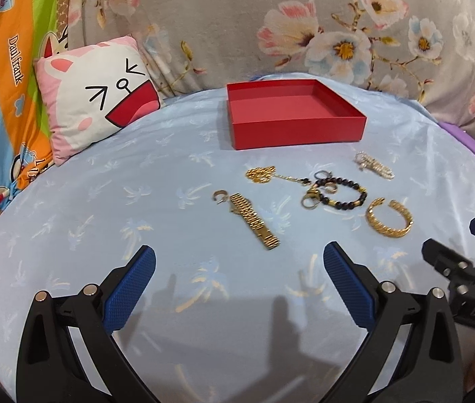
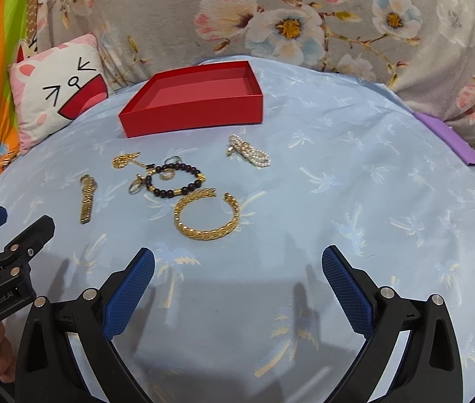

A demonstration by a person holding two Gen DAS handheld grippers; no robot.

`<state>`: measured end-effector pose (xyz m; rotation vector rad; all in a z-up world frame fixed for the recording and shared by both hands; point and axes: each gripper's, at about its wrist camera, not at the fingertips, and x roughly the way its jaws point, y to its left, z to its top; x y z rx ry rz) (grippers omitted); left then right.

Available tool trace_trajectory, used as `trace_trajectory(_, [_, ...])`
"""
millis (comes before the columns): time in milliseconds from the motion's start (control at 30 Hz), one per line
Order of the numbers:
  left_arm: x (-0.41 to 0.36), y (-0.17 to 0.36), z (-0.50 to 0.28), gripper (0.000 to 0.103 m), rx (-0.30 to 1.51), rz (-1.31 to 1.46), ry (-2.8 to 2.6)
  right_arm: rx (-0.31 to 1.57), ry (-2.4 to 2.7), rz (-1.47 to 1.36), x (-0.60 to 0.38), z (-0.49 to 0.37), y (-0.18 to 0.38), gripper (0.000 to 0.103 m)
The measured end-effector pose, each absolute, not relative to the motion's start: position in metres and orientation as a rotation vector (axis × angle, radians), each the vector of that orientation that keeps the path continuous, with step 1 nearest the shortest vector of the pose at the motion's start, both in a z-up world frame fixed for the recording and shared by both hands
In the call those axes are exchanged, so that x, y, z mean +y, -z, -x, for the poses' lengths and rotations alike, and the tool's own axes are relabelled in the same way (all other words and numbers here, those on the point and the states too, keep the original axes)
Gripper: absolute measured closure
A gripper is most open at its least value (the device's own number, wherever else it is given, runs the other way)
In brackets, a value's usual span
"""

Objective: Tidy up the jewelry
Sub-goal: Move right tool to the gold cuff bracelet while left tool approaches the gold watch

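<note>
An empty red box [image 1: 291,124] [image 2: 190,114] sits on the light blue sheet, with jewelry spread in front of it. A gold link band [image 1: 254,223] [image 2: 87,198] lies leftmost, beside a small gold hoop [image 1: 219,196]. A gold chain [image 1: 262,173] [image 2: 126,160], a dark bead bracelet [image 1: 345,194] [image 2: 175,181] with small rings, a gold cuff bangle [image 1: 388,218] [image 2: 207,216] and a pearl piece [image 1: 373,164] [image 2: 249,151] lie to the right. My left gripper [image 1: 239,283] hangs open, short of the band. My right gripper [image 2: 237,283] hangs open, short of the bangle. Both hold nothing.
A pink cat-face cushion [image 1: 98,94] [image 2: 57,90] leans at the back left. Floral grey bedding [image 1: 271,20] rises behind the box. A purple strip [image 2: 449,137] lies at the sheet's right edge. A hand [image 2: 0,352] holds the left tool.
</note>
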<state>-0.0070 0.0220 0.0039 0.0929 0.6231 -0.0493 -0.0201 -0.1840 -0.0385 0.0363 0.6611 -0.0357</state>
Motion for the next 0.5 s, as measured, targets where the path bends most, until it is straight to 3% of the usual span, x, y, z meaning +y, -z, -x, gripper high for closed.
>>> trace_trajectory(267, [0.052,-0.003,-0.006,0.005,0.675,-0.034,0.012,0.719,-0.021,-0.009,-0.180,0.003,0.033,0.005])
trace_trajectory(500, [0.058,0.004,-0.014,0.005,0.720,0.008,0.040,0.733,-0.012,0.080,-0.170,-0.023,0.031,0.020])
